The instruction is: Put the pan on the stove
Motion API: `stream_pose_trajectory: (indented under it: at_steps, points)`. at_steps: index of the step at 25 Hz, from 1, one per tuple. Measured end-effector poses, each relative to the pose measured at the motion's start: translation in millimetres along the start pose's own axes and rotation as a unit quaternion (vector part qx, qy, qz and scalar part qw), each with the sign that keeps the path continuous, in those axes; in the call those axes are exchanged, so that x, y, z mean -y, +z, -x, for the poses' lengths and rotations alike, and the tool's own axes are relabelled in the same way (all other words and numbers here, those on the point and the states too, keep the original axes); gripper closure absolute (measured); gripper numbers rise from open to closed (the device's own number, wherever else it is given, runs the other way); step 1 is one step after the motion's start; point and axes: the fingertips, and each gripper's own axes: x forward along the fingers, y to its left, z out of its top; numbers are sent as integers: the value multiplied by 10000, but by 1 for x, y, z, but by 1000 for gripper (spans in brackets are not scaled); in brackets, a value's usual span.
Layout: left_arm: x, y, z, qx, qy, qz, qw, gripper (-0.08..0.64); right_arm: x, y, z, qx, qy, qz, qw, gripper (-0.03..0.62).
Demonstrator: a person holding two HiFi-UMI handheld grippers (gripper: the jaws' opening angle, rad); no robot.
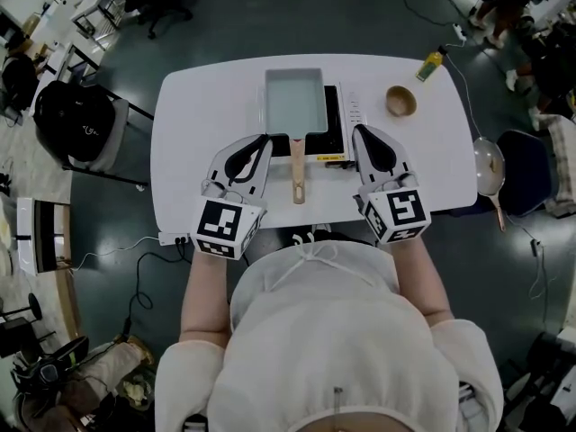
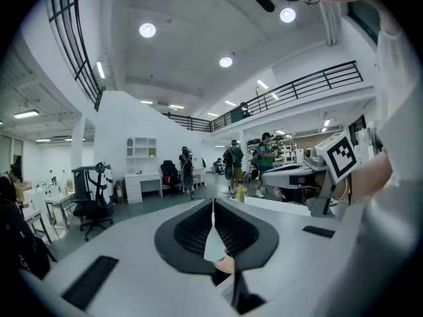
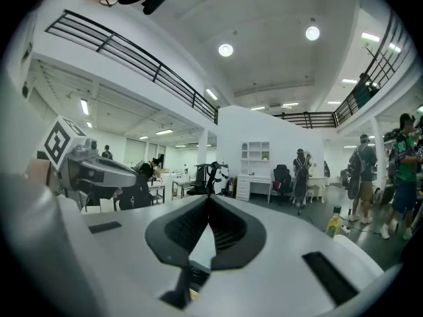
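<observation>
A rectangular pale-blue pan [image 1: 293, 102] with a wooden handle [image 1: 297, 171] rests on the black stove [image 1: 333, 126] in the middle of the white table [image 1: 189, 151]. The handle points toward me. My left gripper [image 1: 263, 139] is just left of the handle, its jaws shut with nothing in them. My right gripper [image 1: 357, 131] hovers at the stove's right side, also shut and empty. In the left gripper view the jaws [image 2: 213, 207] meet at the tips. The right gripper view shows its jaws [image 3: 209, 203] closed the same way.
A wooden bowl [image 1: 400, 101] and a small yellow bottle [image 1: 431, 63] stand at the table's far right. A chair with a black backpack [image 1: 79, 122] is left of the table. A skimmer ladle [image 1: 489, 166] lies off the right edge. People stand further back in the room.
</observation>
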Motion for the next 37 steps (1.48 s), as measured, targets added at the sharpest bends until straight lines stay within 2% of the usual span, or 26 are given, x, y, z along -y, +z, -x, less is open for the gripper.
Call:
stream_pose_trajectory:
  at_steps: [8,12,23,37]
  points:
    - [-8,11,-3,131,44,-17,9999,531,11,10,-2,135,-4,217,9997,586]
    - [-6,7,-7,204,-4,191,9996,531,21,7,-4,132,-181,218,9995,588]
    - [-15,0,-16,56,248,185,9995,531,30,1,-10,114,-169,438,9988,589]
    - [-7,-8,-32,19,178,393,9991,531,30,-11,-23,-25,14,503,9987,589]
